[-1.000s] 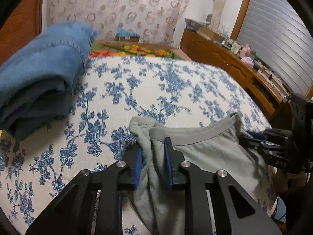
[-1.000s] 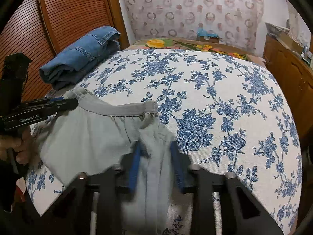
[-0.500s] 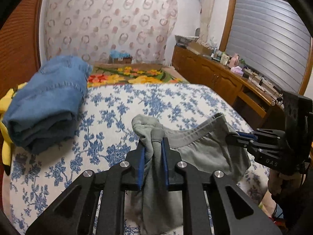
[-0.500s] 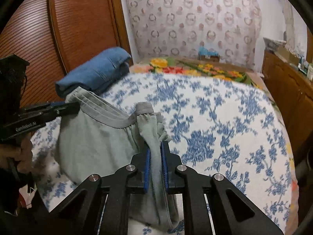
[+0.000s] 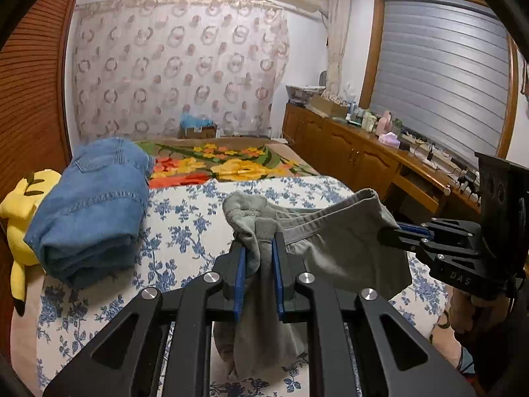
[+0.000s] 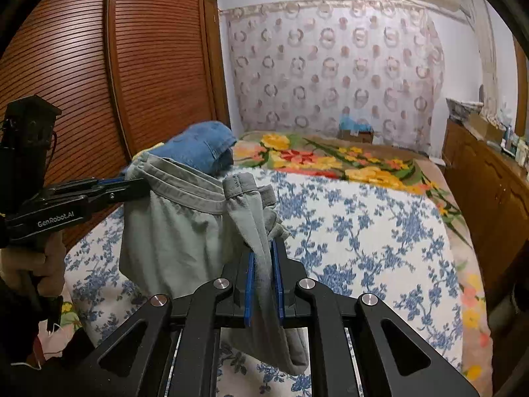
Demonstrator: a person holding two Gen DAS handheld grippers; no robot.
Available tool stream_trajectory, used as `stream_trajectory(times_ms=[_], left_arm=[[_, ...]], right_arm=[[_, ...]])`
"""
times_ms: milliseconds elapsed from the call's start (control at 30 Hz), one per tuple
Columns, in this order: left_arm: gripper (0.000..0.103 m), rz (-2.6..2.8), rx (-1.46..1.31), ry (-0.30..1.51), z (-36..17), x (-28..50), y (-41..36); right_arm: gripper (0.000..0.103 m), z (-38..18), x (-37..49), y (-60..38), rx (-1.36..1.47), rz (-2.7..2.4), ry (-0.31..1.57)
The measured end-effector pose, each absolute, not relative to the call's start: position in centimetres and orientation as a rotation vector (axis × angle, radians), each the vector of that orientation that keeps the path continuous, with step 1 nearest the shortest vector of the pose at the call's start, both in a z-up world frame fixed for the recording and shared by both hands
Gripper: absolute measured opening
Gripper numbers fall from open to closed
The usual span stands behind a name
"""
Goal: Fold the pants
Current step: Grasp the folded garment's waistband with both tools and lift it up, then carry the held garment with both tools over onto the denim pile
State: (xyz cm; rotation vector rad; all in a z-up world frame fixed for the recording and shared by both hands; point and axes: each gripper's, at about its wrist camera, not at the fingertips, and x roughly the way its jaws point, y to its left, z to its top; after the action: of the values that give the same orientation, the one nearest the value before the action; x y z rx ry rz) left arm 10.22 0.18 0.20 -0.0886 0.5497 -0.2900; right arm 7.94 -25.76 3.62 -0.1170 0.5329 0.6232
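Above the bed (image 5: pixel 205 205), grey pants (image 5: pixel 337 248) hung by the waistband between my tools: left tool (image 5: pixel 258 264) and right tool (image 6: pixel 263 274) each clamped on a bunched end, waistband running crosswise, legs dangling below, neither hand nearer.

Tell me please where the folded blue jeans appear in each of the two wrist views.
Left wrist view: folded blue jeans lie at the left, on the bed beside a yellow plush toy.
Right wrist view: folded blue jeans sit left of centre, partly behind the grey pants.
Shared landmark: the ring-patterned curtain.
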Motion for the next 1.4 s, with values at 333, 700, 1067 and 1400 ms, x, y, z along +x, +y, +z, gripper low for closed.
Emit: stream_trajectory(times_ms=[333, 700, 1067, 1400], left_arm=[[0.016, -0.281, -0.083, 0.483, 2.8, 8.8, 0.8], [0.016, -0.256, -0.070, 0.422, 5.2, 7.6, 1.8], [0.016, -0.214, -0.082, 0.428, 5.0, 9.2, 4.4], [0.016, -0.149, -0.104, 0.466, 3.8, 12.4, 7.9]], right_arm=[[0.010, 6.0, 5.3, -25.8, -0.140, 0.641, 0.446], [0.010, 7.6, 4.3, -25.8, -0.162, 0.661, 0.382], [0.010, 7.8, 7.5, -23.9, -0.182, 0.698, 0.376], [0.010, 7.3, 14.2, -21.4, -0.191, 0.760, 0.410]])
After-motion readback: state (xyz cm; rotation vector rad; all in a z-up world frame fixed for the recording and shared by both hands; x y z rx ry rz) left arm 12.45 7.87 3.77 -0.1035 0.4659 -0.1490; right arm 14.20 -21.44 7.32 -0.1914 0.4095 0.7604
